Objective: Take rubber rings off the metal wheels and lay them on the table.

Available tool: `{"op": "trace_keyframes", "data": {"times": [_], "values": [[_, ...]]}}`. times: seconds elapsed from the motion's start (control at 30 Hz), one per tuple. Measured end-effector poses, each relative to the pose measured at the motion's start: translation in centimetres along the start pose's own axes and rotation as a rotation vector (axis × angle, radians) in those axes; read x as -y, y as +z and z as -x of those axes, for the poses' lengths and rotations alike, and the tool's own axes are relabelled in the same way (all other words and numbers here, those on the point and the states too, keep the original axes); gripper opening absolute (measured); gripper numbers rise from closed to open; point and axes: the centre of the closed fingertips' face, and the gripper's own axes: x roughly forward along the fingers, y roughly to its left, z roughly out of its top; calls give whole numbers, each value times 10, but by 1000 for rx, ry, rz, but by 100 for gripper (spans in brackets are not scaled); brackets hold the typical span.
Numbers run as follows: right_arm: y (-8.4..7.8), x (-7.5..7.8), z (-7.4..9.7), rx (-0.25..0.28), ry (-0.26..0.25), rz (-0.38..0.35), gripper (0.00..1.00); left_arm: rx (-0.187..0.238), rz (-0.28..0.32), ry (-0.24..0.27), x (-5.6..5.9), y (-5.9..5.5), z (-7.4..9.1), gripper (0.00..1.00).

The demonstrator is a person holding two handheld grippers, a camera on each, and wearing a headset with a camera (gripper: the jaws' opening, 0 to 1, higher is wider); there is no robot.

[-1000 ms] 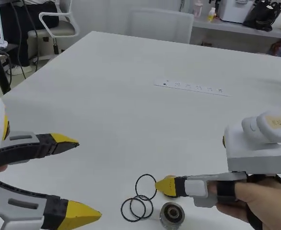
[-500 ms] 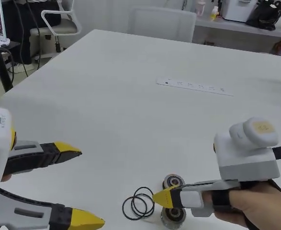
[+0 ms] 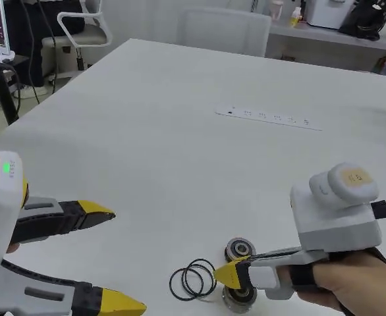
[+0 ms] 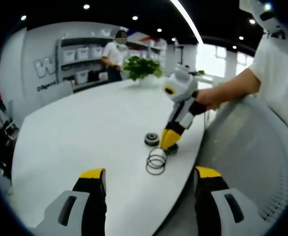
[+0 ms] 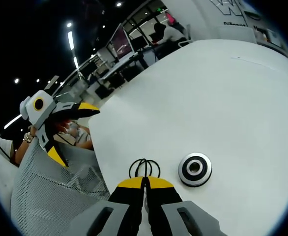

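near edge of the table (image 3: 180,131): left gripper (image 3: 107,258) held low at the left, level, jaws wide apart, nothing in them, pointing across toward the work.

just right of it, close to the near edge, a small heap of black rubber rings (image 3: 193,280), about three, overlapping, flat on the table. these count as done.

touching the heap's right side, the right gripper (image 3: 229,273), gripped by a hand (image 3: 351,276), comes in from the right, nearly level, nose dipped a little. jaws together. its yellow tips sit over the nearer wheel (image 3: 240,297) and right at the rings. can't tell if a ring is pinched between them.

a little farther in, the second wheel (image 3: 239,249) stands apart, lying flat. right gripper view shows a dark band inside its silver rim; whether that is a ring left to pull, i cannot say.

judgement: task well along, rings off and laid down, perhaps one or two wheels left to strip.

toward the far edge, a white power strip (image 3: 269,119); beyond the table, a chair (image 3: 222,29).
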Motion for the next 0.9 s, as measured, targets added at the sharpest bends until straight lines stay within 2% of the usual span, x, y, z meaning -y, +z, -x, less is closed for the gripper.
{"op": "trace_keyframes", "data": {"times": [0.67, 0.9], "values": [[-1, 13, 3, 0, -61, 7, 0, -2, 6, 10, -2, -2, 1, 72], [1, 18, 4, 10, -83, 8, 5, -4, 5, 13, -3, -2, 1, 72]]}}
